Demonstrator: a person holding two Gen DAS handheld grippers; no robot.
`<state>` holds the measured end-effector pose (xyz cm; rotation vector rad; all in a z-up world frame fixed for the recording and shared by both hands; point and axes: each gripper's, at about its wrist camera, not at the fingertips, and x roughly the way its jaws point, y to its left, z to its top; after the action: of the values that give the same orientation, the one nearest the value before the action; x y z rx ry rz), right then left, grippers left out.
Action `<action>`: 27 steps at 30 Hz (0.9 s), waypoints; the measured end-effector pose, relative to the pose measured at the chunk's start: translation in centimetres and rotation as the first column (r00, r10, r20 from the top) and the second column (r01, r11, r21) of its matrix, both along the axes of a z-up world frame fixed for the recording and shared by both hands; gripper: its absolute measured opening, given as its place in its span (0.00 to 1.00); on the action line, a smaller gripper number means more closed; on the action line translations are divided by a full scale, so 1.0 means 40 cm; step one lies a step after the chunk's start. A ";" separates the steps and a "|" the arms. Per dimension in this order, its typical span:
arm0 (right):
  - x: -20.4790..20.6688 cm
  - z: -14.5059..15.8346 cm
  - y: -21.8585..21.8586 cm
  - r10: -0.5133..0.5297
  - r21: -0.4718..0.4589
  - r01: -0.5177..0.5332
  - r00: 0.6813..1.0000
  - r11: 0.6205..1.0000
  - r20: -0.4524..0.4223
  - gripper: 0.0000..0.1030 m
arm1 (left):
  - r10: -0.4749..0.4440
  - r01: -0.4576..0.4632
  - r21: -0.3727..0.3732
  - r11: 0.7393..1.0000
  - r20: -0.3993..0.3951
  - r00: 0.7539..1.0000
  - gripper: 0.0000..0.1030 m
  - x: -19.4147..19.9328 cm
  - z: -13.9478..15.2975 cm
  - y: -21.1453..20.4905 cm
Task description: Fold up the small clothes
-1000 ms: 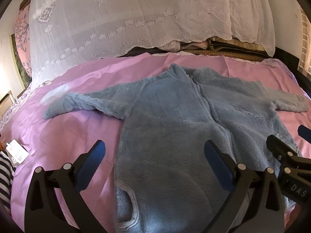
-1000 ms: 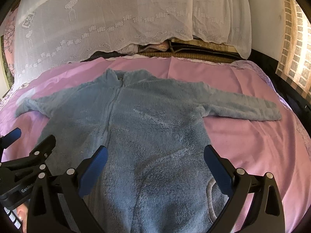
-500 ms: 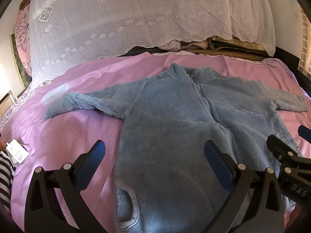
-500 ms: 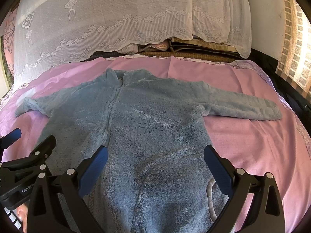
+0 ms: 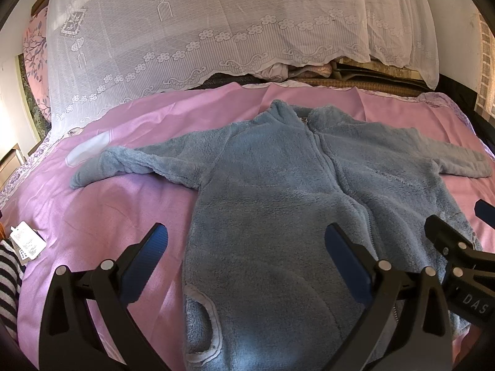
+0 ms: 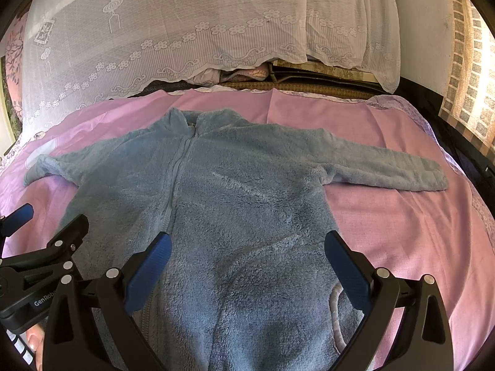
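A blue fleece baby onesie (image 5: 278, 191) lies flat, front up, on the pink bedsheet (image 5: 102, 213), sleeves spread to both sides; it also shows in the right wrist view (image 6: 241, 198). My left gripper (image 5: 247, 247) is open and empty above the garment's lower left side. My right gripper (image 6: 247, 250) is open and empty above its lower right side. The right gripper's fingers (image 5: 445, 238) show at the right edge of the left wrist view; the left gripper's fingers (image 6: 68, 235) show at the left of the right wrist view. The onesie's legs are hidden below the frames.
A white lace cover (image 5: 216, 31) hangs over a pile of bedding at the head of the bed. A white tag (image 5: 26, 241) and striped cloth (image 5: 7, 278) lie at the left edge. A brick-pattern curtain (image 6: 470, 71) hangs on the right.
Both grippers have crept slightly forward over the onesie; jaws stay open. The garment has not moved.
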<state>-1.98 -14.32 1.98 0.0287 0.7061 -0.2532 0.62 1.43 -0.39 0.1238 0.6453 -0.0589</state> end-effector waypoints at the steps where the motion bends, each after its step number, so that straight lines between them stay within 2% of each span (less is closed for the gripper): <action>1: 0.000 0.000 0.000 0.000 0.000 0.000 1.000 1.000 -0.001 0.97 | 0.000 0.000 0.000 1.000 0.000 1.000 0.96 0.000 0.000 0.000; 22: 0.000 -0.005 0.001 0.001 -0.001 -0.001 1.000 1.000 -0.006 0.97 | -0.001 0.001 0.001 1.000 -0.009 1.000 0.96 -0.005 -0.008 0.011; 27: 0.000 -0.010 -0.015 -0.001 0.028 0.002 1.000 1.000 -0.008 0.97 | 0.002 -0.002 -0.003 1.000 -0.024 1.000 0.96 0.000 -0.014 0.016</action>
<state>-1.98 -14.94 1.56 0.0554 0.7177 -0.2448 0.62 2.06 -0.97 0.1197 0.6697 -0.0595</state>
